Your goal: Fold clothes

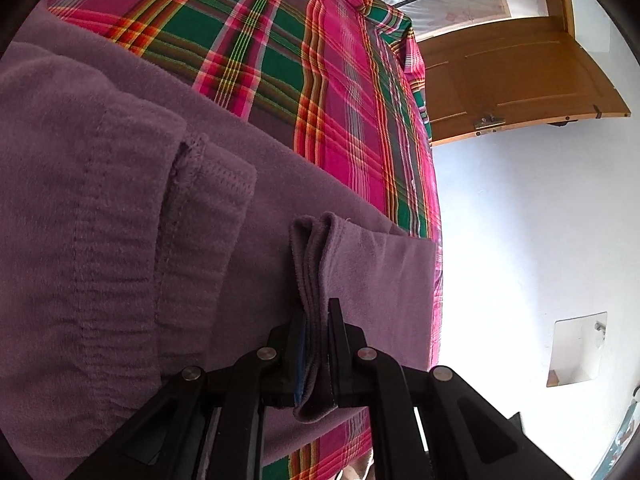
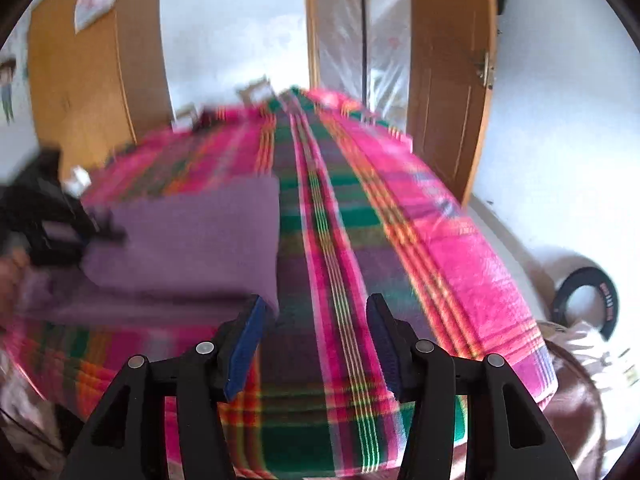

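A purple fleece garment (image 1: 100, 208) lies on a bed covered with a pink and green plaid blanket (image 1: 256, 40). My left gripper (image 1: 316, 320) is shut on a folded edge of the garment, with several layers of cloth pinched between its black fingers. In the right wrist view the same purple garment (image 2: 188, 240) lies folded at the left of the plaid blanket (image 2: 420, 240), and the left gripper (image 2: 52, 220) shows blurred at its far left edge. My right gripper (image 2: 316, 312) stands open just right of the garment's near corner, nothing between its blue pads.
A wooden door (image 1: 520, 80) stands open beyond the bed, by a white wall (image 1: 520, 220). Right of the bed, on the floor, lie a black ring (image 2: 588, 300) and brown and white cloth (image 2: 580, 380). A second wooden door (image 2: 452, 80) is behind the bed.
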Motion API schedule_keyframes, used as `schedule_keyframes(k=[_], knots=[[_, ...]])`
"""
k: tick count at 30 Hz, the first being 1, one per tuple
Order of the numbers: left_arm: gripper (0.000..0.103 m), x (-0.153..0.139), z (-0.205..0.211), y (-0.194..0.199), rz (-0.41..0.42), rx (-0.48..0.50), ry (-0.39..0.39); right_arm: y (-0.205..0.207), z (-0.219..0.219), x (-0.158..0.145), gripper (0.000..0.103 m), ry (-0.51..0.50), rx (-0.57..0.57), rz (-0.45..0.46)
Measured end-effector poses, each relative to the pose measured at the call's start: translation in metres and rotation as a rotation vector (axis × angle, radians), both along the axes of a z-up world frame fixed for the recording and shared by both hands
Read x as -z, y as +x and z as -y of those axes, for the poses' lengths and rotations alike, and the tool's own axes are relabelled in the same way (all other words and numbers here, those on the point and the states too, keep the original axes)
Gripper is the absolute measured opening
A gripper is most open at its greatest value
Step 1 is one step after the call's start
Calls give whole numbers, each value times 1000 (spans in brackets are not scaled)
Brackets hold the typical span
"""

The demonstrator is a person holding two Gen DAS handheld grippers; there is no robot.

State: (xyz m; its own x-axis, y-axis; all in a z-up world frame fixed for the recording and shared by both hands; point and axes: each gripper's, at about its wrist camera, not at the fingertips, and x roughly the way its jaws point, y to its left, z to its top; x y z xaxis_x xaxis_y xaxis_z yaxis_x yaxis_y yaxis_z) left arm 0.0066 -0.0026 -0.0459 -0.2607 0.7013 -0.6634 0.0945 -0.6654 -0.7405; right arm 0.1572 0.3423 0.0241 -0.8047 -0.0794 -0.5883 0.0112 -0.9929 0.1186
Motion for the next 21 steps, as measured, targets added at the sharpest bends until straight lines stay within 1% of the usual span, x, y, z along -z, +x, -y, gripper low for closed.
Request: schedule_keyframes(k=[2,4,5,6,8,10,13,17,19,21], knots=[[9,-1,0,0,2,4,-1,-6,-4,-3,54,-76,18,-17],[9,-2,0,1,7,6,3,-15,2,-1,54,-98,5,-14],[9,-2,1,0,8,4,4,-19,6,0,51,-108,-2,-12],[9,-2,1,0,9,2,4,-22,11,3,50,-104,-18,-8],[9,-4,1,-1,13,-1,5,-30,23,11,47,-53,-42,17],[9,-6,5,0,18,-7,6,-35,29,19,44,-14,-38,44],[9,-12,11,2,12,-35,9,-37,30,28,44,18,-27,79],[9,-23,16,5,-19,-51,5,-37,30,30,44,35,-16,101],[9,-30,20,9,-36,-60,10,-37,31,26,44,37,-8,92],[9,-40,21,13,-57,-67,16,-34,37,15,44,50,-11,44]])
